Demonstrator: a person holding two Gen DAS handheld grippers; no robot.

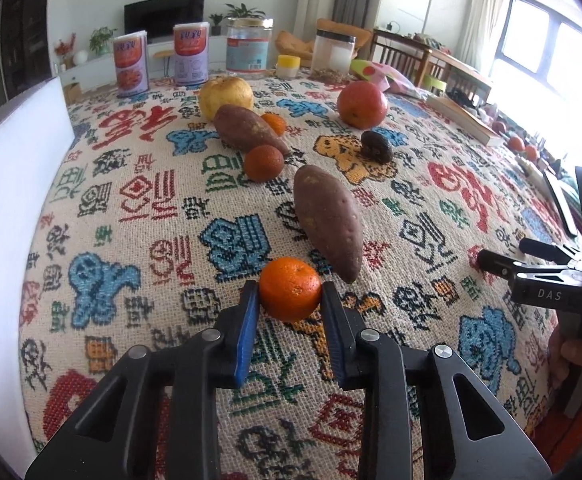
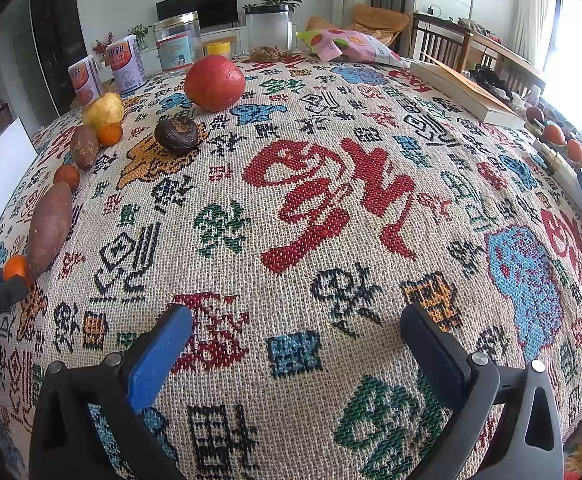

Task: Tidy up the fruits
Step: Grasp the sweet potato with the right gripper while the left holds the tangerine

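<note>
Behind the red pomegranate point(image 2: 214, 83), a clear jar point(image 2: 269, 28) looks empty and dried bits lie at its foot. The left gripper point(image 1: 290, 294) is clenched on a small orange point(image 1: 289, 289) at the near tip of a sweet potato point(image 1: 328, 221). Only the right wrist view shows the right gripper point(image 2: 296, 330) gaping over bare tablecloth point(image 2: 331, 208).
</note>
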